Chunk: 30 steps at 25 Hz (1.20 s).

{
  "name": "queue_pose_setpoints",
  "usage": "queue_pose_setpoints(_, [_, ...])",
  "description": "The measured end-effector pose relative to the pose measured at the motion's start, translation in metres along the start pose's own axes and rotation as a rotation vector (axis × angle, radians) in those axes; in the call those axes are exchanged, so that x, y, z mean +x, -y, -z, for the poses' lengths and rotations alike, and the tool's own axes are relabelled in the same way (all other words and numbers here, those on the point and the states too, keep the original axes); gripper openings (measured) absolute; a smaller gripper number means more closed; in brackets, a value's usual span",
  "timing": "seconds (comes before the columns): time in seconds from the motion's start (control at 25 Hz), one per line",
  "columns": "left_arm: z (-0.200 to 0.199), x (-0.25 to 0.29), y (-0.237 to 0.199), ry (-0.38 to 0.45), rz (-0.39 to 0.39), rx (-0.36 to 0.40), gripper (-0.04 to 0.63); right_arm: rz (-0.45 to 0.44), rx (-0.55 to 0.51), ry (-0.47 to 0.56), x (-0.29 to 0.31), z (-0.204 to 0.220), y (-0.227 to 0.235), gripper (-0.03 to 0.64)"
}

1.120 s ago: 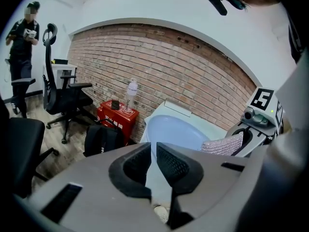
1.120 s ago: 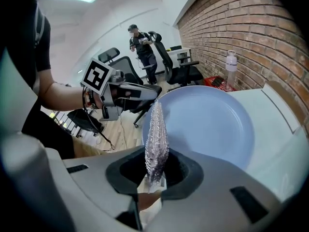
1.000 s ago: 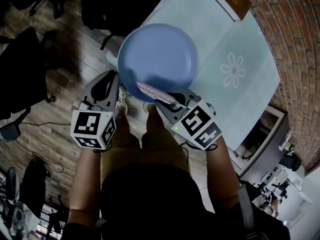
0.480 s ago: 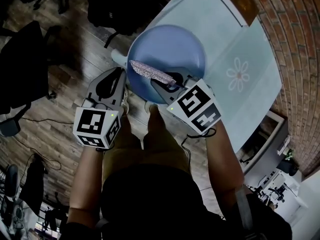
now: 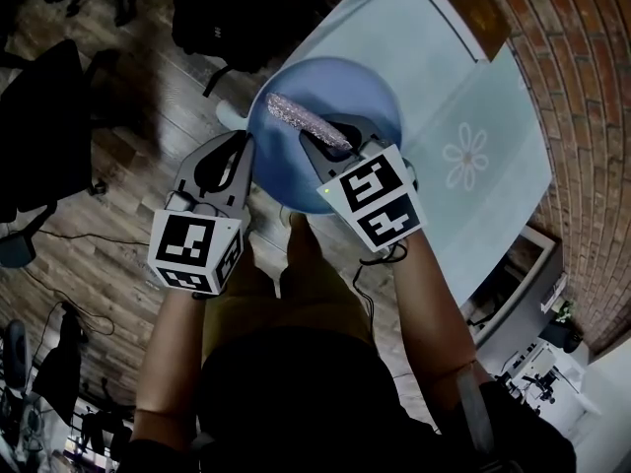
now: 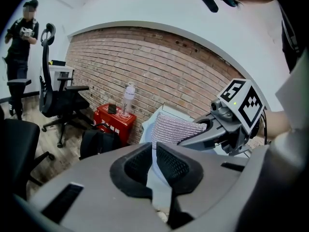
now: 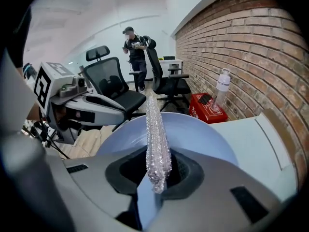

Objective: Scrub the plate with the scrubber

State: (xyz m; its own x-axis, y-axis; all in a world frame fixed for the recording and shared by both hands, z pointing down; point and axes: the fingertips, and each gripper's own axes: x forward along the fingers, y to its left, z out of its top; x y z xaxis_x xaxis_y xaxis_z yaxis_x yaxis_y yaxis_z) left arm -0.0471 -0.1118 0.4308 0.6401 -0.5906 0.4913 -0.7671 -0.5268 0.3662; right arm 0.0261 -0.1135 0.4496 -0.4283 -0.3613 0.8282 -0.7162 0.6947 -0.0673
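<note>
A round blue plate (image 5: 360,97) is held off the table edge, and my left gripper (image 5: 246,146) is shut on its near-left rim. In the left gripper view the thin plate edge (image 6: 155,173) runs up between the black pads (image 6: 176,164). A silvery sparkly scrubber (image 5: 304,120) lies across the plate's face, with my right gripper (image 5: 333,138) shut on its near end. In the right gripper view the scrubber (image 7: 157,139) stands edge-on between the jaws over the plate (image 7: 203,134). The scrubber (image 6: 175,128) also shows in the left gripper view.
A table with a pale blue flowered cloth (image 5: 463,156) lies under and right of the plate, along a brick wall (image 5: 582,116). A black bag (image 5: 237,8) and office chairs (image 7: 113,81) stand on the wood floor. A red box (image 6: 113,122), a bottle (image 6: 128,98) and a person (image 7: 135,45) are farther off.
My right gripper has slid the scrubber from the plate's near rim up across its face toward the far side. The left gripper has kept its hold on the rim.
</note>
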Motion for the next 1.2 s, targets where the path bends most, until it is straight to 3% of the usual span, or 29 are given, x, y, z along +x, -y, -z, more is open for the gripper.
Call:
queue_pose_setpoints(0.52, [-0.001, 0.012, 0.004, -0.016, -0.003, -0.002, 0.035, 0.153, 0.035, -0.040, 0.002, 0.001, 0.068, 0.089])
queue_pose_setpoints(0.84, [0.002, 0.019, 0.011, -0.036, -0.003, 0.000, 0.035, 0.247, -0.056, -0.146, -0.015, 0.028, 0.102, 0.089])
queue_pose_setpoints(1.2, [0.005, 0.023, 0.020, -0.066, 0.004, 0.033, 0.035, 0.206, -0.072, -0.216, -0.037, 0.062, 0.088, 0.088])
